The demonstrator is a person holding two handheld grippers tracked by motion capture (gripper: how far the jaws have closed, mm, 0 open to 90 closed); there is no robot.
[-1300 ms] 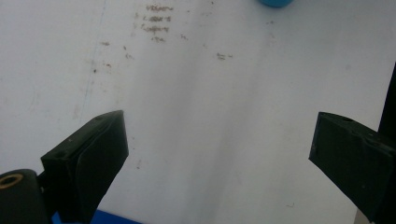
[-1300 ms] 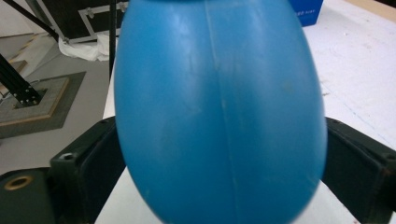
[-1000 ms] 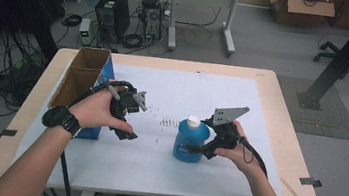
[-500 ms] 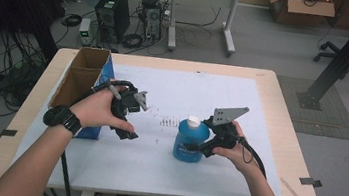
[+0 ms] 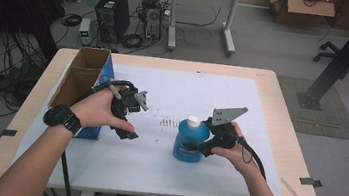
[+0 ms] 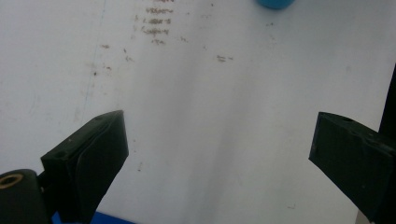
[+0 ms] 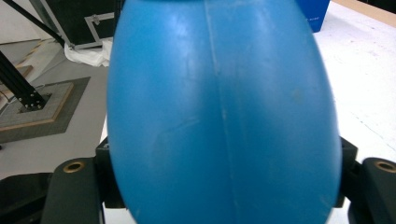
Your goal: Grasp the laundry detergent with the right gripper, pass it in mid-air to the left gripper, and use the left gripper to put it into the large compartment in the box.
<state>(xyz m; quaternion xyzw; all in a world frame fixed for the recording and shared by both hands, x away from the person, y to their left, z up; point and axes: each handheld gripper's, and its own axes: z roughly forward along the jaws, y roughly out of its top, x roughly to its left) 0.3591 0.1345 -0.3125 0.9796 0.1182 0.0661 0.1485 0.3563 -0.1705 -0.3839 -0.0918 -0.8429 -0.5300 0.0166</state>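
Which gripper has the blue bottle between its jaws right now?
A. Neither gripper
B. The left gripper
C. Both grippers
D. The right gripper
D: the blue bottle sits clamped in the right gripper, its body bulging between the jaws in the right gripper view, while the left gripper is open over bare white table cover.

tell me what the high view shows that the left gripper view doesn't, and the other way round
High view alone: the cardboard box, the right gripper closed around the blue bottle's body, the bottle's white cap, both forearms, and the floor clutter beyond the table. Left gripper view alone: a close look at its own black jaws, spread wide with nothing between them. Both share: the white table cover, its brown scuff marks, and part of the bottle.
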